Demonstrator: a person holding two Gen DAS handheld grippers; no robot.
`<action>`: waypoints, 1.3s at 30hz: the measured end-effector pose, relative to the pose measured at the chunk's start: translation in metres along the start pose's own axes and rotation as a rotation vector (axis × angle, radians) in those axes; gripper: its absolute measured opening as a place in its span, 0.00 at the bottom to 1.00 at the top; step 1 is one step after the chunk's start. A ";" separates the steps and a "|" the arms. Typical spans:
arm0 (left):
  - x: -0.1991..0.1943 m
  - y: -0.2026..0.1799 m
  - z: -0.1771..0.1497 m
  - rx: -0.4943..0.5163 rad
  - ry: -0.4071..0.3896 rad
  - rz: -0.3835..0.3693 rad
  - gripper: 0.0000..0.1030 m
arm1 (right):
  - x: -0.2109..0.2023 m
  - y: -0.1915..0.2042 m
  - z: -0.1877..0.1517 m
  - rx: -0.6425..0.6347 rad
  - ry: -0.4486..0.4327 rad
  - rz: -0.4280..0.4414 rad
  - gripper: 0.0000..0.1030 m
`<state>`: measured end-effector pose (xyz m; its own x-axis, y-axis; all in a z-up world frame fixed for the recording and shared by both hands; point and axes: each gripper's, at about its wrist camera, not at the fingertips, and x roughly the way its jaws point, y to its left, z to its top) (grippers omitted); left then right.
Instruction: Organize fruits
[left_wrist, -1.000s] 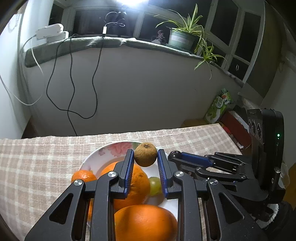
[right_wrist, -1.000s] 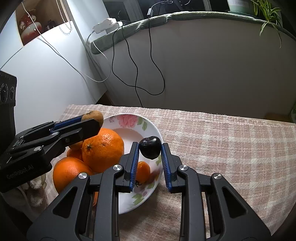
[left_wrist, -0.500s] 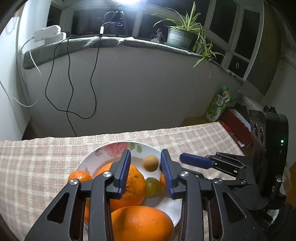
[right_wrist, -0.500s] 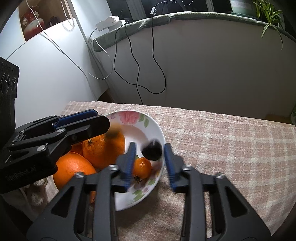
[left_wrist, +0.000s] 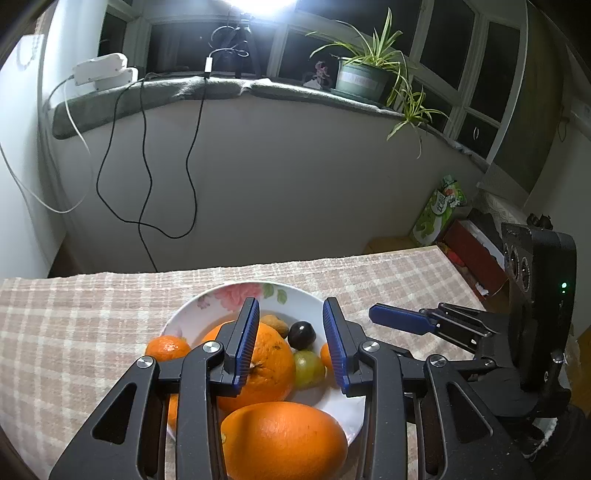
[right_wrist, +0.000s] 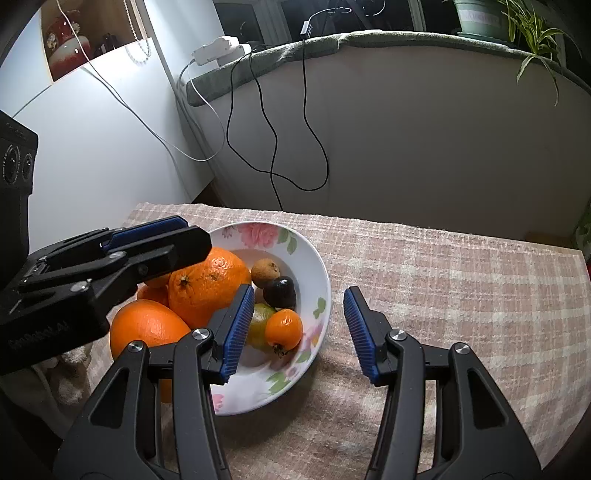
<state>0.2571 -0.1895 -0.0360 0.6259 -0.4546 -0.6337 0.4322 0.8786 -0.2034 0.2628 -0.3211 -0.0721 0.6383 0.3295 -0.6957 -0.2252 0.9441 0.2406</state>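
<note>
A white floral plate (left_wrist: 295, 295) (right_wrist: 314, 266) on the checked cloth holds several fruits: large oranges (left_wrist: 273, 354) (right_wrist: 207, 280), a brown fruit (right_wrist: 265, 272) (left_wrist: 277, 324), a dark plum (right_wrist: 280, 291) (left_wrist: 301, 334), a green fruit (left_wrist: 308, 367) and a small orange fruit (right_wrist: 283, 328). My left gripper (left_wrist: 291, 343) is open and empty above the plate. My right gripper (right_wrist: 299, 328) is open and empty over the plate's right rim. Each gripper shows in the other's view.
The checked tablecloth (right_wrist: 443, 277) covers the table to the right of the plate. Behind the table is a low wall with hanging cables (left_wrist: 147, 184), a potted plant (left_wrist: 362, 77) on the sill, and boxes (left_wrist: 439, 210) on the floor at right.
Both grippers opened. The brown fruit dropped from the left gripper and the dark plum from the right one into the plate. Both grippers pulled back and up.
</note>
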 end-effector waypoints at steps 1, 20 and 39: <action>-0.001 0.000 0.000 0.000 -0.002 0.001 0.38 | -0.001 0.000 0.000 0.001 0.000 -0.002 0.51; -0.038 -0.003 -0.007 0.001 -0.066 0.041 0.65 | -0.021 0.013 -0.004 -0.001 -0.033 -0.026 0.78; -0.095 -0.008 -0.041 -0.008 -0.110 0.117 0.77 | -0.070 0.040 -0.026 -0.042 -0.102 -0.075 0.80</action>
<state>0.1676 -0.1478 -0.0046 0.7391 -0.3623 -0.5679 0.3472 0.9273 -0.1398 0.1897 -0.3065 -0.0310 0.7253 0.2582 -0.6382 -0.2027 0.9660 0.1604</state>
